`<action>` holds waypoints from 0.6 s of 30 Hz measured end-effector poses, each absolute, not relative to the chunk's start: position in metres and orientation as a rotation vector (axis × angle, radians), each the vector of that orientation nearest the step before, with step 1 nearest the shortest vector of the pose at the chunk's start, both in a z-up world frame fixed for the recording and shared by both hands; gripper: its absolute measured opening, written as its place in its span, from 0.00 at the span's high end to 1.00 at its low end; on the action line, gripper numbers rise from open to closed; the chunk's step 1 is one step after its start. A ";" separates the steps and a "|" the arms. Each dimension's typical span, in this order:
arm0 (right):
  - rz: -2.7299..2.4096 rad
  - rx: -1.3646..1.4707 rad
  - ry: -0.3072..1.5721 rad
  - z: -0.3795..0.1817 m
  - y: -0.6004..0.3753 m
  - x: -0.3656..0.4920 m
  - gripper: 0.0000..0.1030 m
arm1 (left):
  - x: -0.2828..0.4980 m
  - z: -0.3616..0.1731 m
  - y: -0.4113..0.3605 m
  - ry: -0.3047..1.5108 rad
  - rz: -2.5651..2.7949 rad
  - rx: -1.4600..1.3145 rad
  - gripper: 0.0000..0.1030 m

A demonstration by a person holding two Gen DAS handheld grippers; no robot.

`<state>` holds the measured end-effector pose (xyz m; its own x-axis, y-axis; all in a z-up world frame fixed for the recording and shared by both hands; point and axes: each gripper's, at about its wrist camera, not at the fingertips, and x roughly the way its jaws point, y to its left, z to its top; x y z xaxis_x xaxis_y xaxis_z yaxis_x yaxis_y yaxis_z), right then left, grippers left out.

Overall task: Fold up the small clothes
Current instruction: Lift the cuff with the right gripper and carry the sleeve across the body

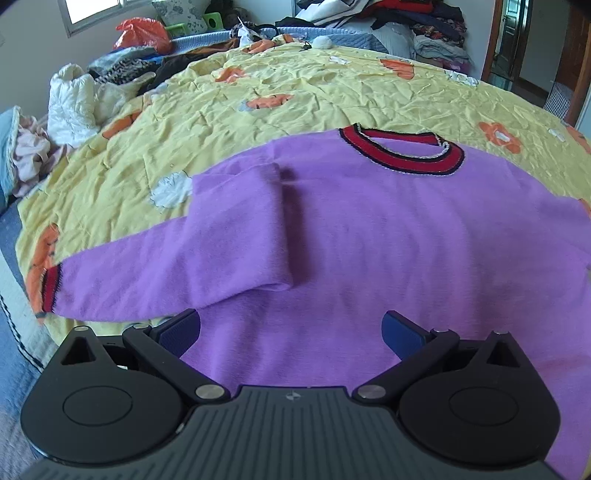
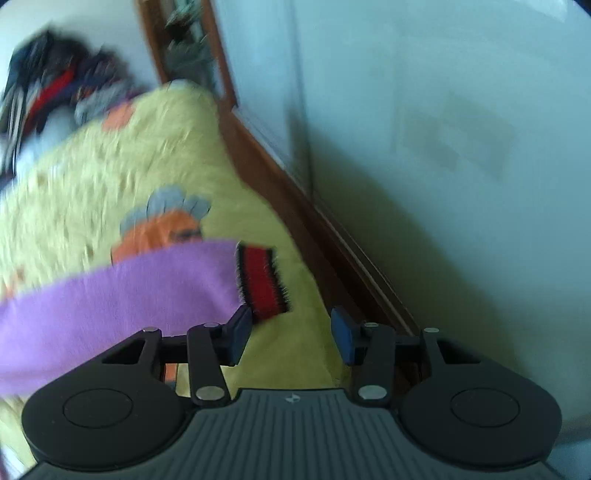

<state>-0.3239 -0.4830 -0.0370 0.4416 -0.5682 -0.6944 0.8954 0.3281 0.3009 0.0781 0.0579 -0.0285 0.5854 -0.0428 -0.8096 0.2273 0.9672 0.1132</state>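
A purple sweater with a red and black collar lies flat on the yellow flowered quilt. One sleeve is doubled over near the shoulder, and its red cuff points left. My left gripper hovers over the sweater's lower body, open wide with nothing between its fingers. In the blurred right wrist view, the other purple sleeve ends in a red cuff that lies just beyond the left fingertip. My right gripper is open there, with only quilt between its pads.
Loose clothes are heaped at the quilt's left edge, and a tall stack of clothes stands at the back. An orange bag sits near the window. A wooden bed frame and pale wall bound the right side.
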 end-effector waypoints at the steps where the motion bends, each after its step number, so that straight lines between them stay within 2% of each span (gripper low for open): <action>1: -0.993 0.803 0.483 -0.039 -0.490 -0.330 0.55 | 0.077 -0.028 0.058 0.930 -0.159 0.217 0.00; 4: -0.934 0.940 0.390 -0.051 -0.512 -0.340 0.55 | 0.074 -0.026 0.057 0.929 -0.169 0.209 0.00; 7: -0.867 1.019 0.380 -0.062 -0.524 -0.337 0.54 | 0.069 -0.026 0.055 0.927 -0.167 0.221 0.00; 10: -0.880 0.983 0.385 -0.069 -0.520 -0.326 0.89 | 0.067 -0.028 0.051 0.933 -0.165 0.239 0.00; 13: -0.887 0.926 0.324 -0.058 -0.510 -0.329 0.94 | 0.067 -0.027 0.045 0.930 -0.162 0.258 0.00; 18: -0.823 0.928 0.252 -0.045 -0.515 -0.327 0.95 | 0.064 -0.018 0.029 0.910 -0.169 0.284 0.00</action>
